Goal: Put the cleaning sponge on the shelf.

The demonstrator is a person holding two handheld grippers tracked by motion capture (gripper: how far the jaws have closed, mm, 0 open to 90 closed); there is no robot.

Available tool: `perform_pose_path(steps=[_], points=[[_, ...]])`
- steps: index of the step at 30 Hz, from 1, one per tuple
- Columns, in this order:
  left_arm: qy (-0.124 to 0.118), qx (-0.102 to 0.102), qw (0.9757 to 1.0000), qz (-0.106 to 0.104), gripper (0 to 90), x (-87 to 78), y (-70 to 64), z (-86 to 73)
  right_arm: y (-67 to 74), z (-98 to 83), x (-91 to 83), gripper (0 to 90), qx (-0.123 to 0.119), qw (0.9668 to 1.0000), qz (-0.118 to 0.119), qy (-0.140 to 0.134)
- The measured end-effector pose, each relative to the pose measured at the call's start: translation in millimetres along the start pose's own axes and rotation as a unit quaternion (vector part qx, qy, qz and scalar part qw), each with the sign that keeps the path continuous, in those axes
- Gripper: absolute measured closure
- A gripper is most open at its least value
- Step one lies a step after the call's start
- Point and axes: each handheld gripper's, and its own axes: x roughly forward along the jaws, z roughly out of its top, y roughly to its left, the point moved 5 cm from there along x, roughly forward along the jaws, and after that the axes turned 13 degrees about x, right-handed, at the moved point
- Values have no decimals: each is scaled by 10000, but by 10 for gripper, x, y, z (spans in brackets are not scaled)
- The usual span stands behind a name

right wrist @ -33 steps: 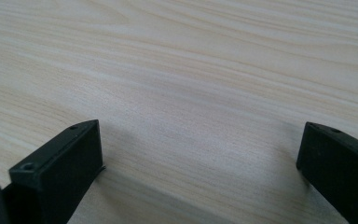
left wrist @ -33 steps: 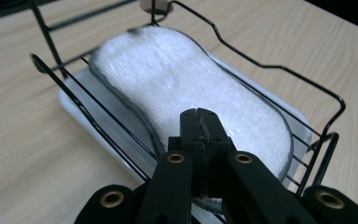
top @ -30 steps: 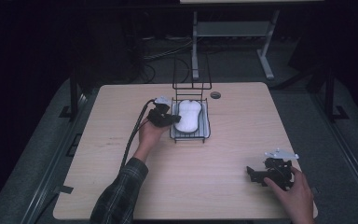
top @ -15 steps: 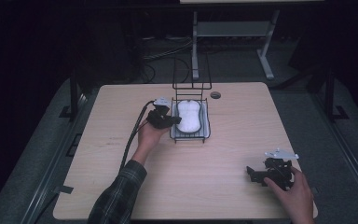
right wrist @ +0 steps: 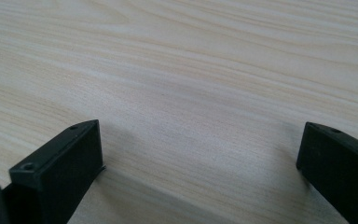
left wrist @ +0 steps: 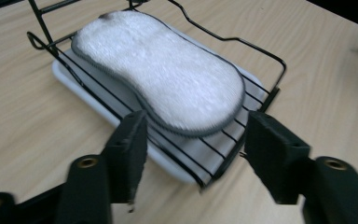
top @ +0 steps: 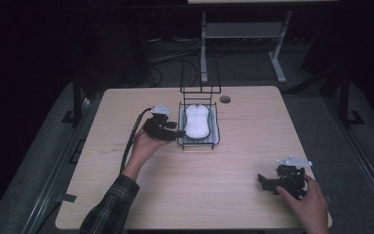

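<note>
— High view first: what sits in the wire rack (top: pixel 199 127)?

— White sponge (top: pixel 197 121), peanut-shaped with a grey edge, lying flat on the rack's black wires. Under the wires, a white tray (top: pixel 215 141). Rack standing toward the far side of the table (top: pixel 185 195), with a tall wire frame rising at its far end.

— Seen closer anywhere?

— Left gripper view: sponge (left wrist: pixel 163 79) stretched along the rack (left wrist: pixel 256 109), near end rounded, tray (left wrist: pixel 93 100) rim showing below the wires.

— And the left claw (top: pixel 167 129)?

— Just beside the rack's left side, pointed at it, held in the left hand (top: pixel 145 144) with a plaid sleeve (top: pixel 109 212) behind. Jaws spread apart, gripping nothing; left claw (left wrist: pixel 193 158) straddling the rack's near corner without touching the sponge, by the look of it.

— Right claw (top: pixel 267 181)?

— Well apart from the rack, near the table's front right corner, resting low under the right hand (top: pixel 309 204). Right gripper view: right claw (right wrist: pixel 200 163) with jaws wide apart over bare wood, nothing between.
</note>
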Motion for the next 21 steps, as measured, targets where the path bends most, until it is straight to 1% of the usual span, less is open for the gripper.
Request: perform_pose_path(steps=[2,3,6,9,12,14,17,19,21], points=[[-18,13,10000,51,321,-80,-53,-51,0,-2,-2,0,-2,10000,0,1],[-28,19,9999,116,298,-126,-85,-87,0,-2,-2,0,0,10000,-1,0],[7,19,9998,216,234,-231,-153,-181,0,-2,-2,0,1,10000,-1,1],[115,57,9995,300,188,-333,-217,-294,0,-2,-2,0,1,10000,-2,1],[174,81,9991,384,165,-427,-285,-406,0,-2,-2,0,1,10000,-1,0],[201,40,9988,436,155,-471,-335,-490,0,-2,-2,0,2,10000,-1,1],[319,78,9981,529,147,-533,-407,-617,0,-2,-2,0,1,10000,-1,1],[303,23,9982,518,146,-568,-480,-705,0,-2,-2,0,2,10000,-1,1],[408,82,9977,537,142,-601,-541,-783,0,-2,-2,0,3,10000,0,2]])
